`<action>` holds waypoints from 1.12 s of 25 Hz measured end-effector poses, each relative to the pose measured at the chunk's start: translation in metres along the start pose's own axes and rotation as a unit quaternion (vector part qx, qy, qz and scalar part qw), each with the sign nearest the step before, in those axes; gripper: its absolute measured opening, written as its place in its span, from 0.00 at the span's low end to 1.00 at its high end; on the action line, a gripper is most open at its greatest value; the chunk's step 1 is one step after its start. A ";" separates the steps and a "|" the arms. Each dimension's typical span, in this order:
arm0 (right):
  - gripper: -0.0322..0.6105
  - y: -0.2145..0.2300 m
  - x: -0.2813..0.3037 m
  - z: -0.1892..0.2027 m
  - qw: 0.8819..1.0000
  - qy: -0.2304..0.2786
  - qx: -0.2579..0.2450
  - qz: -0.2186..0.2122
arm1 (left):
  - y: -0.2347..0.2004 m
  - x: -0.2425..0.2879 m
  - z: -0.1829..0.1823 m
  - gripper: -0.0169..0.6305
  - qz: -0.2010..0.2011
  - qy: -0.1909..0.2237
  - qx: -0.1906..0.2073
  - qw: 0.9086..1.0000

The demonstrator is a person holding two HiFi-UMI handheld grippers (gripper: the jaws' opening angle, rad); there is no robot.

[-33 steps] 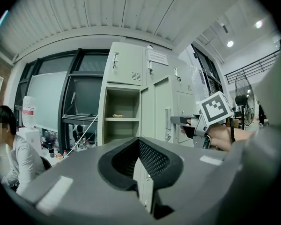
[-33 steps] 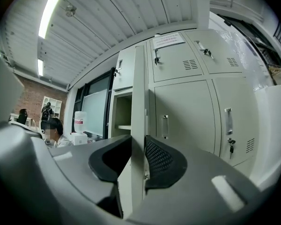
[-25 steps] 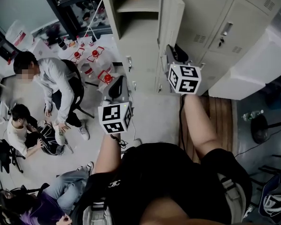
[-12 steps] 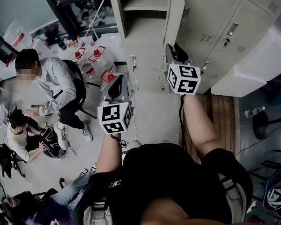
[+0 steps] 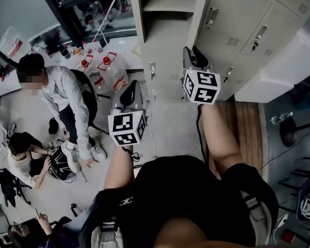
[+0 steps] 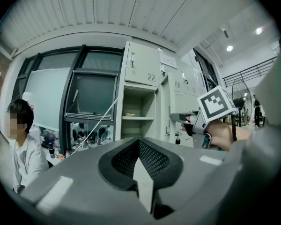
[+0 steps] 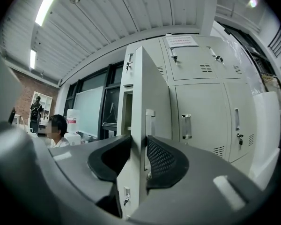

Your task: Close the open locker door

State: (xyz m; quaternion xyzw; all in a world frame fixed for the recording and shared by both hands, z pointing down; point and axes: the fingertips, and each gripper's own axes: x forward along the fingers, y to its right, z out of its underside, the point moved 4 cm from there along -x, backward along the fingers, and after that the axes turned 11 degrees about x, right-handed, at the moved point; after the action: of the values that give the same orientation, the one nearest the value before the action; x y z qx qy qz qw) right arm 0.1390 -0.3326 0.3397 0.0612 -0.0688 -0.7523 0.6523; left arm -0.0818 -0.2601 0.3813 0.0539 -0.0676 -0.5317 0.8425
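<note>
Nearest, the left gripper rode idle with its dark, mesh-faced jaws together on nothing. The right gripper had its moulded jaws closed on the free edge of the locker door, one pad on each face of the thin sheet. Compared with the head view a second earlier, both grippers and the person had come in closer to the cabinet, and the door showed thinner, more edge-on. How far it had actually swung I could not tell. I judged the closing barely begun, because the compartment behind was still wide open and its flat shelf was in plain sight. The door was smooth, pale painted metal, tall and rectangular, with a folded edge and a short bar handle. Just beyond it, the shut doors matched it in colour, with louvred vents and small locks. Farther off stood a dark-framed window.
</note>
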 end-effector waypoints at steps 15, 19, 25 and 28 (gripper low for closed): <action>0.23 -0.051 0.044 0.008 0.999 -0.006 -0.005 0.052 | -0.064 -0.003 0.014 0.03 0.010 0.004 -0.003 1.000; 0.22 -0.060 0.058 0.010 0.999 -0.011 -0.008 0.052 | -0.076 -0.005 0.015 0.03 0.007 0.007 -0.005 1.000; 0.21 -0.072 0.075 0.012 0.998 -0.018 -0.004 0.066 | -0.088 -0.009 0.016 0.03 0.005 0.009 -0.006 1.000; 0.21 -0.076 0.081 0.012 0.997 -0.019 -0.002 0.069 | -0.094 -0.009 0.017 0.03 0.002 0.009 -0.006 1.000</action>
State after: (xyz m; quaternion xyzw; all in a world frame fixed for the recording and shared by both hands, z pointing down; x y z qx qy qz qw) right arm 0.0513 -0.4017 0.3376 0.0411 -0.0836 -0.7070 0.7011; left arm -0.1725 -0.2924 0.3822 0.0536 -0.0568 -0.5299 0.8445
